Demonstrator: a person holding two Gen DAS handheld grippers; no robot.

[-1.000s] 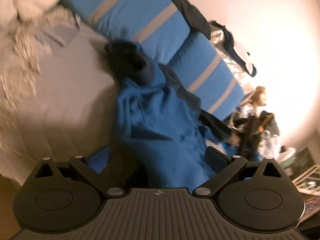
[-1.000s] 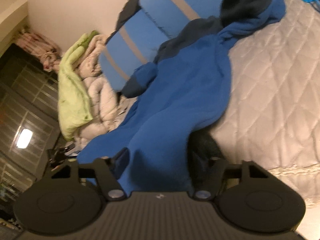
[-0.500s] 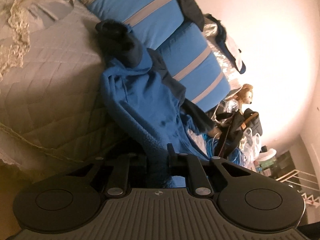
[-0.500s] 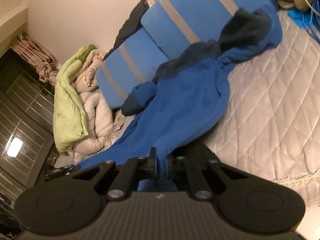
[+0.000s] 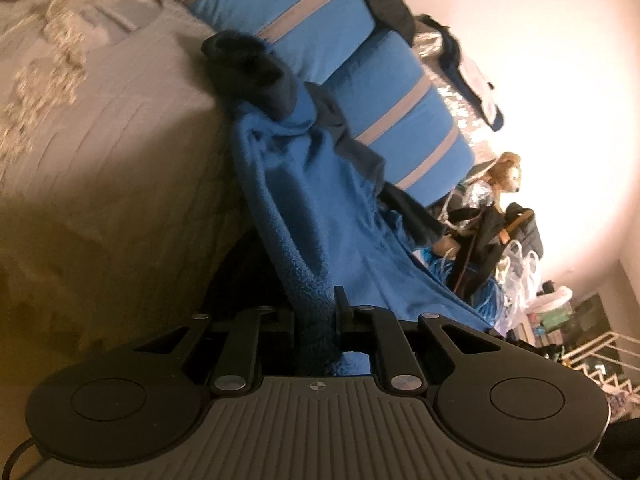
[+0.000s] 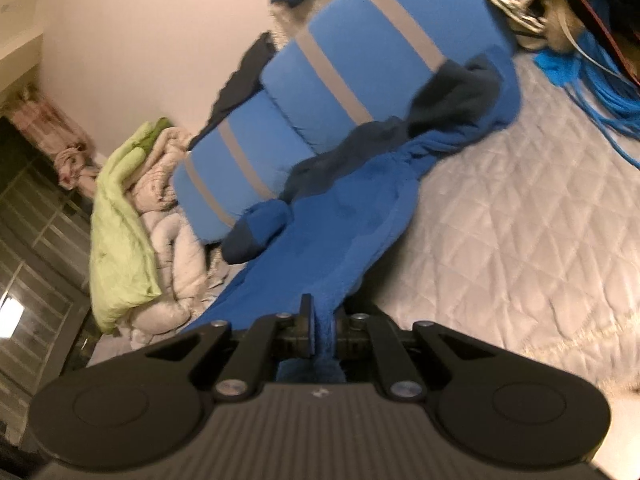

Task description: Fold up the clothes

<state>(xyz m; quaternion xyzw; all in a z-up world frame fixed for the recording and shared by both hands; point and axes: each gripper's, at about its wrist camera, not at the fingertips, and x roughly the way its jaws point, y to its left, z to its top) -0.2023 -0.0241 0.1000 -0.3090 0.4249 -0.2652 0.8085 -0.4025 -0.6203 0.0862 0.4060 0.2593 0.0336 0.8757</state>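
A blue fleece garment (image 5: 320, 200) with dark navy cuffs and trim lies stretched across a grey quilted bed (image 5: 112, 152). My left gripper (image 5: 316, 312) is shut on a bunched edge of the fleece, which runs up from its jaws toward a dark cuff (image 5: 248, 68). In the right wrist view the same blue fleece garment (image 6: 344, 232) rises from the bed (image 6: 520, 220) into my right gripper (image 6: 322, 320), shut on a thin fold of it. A navy cuff (image 6: 248, 236) and the dark hood end (image 6: 456, 92) rest against the pillows.
Two blue pillows with grey stripes (image 5: 312, 20) (image 6: 360, 80) lean along the wall. A green and cream duvet pile (image 6: 132, 220) sits at the bed's end. A plush toy (image 5: 506, 172), bags and dark clothes (image 5: 504, 232) crowd the bedside. Blue cords (image 6: 600, 92) lie on the quilt.
Both grippers went from open around the fleece to shut on it. Both have since pulled back and up, drawing the garment taut off the quilt.
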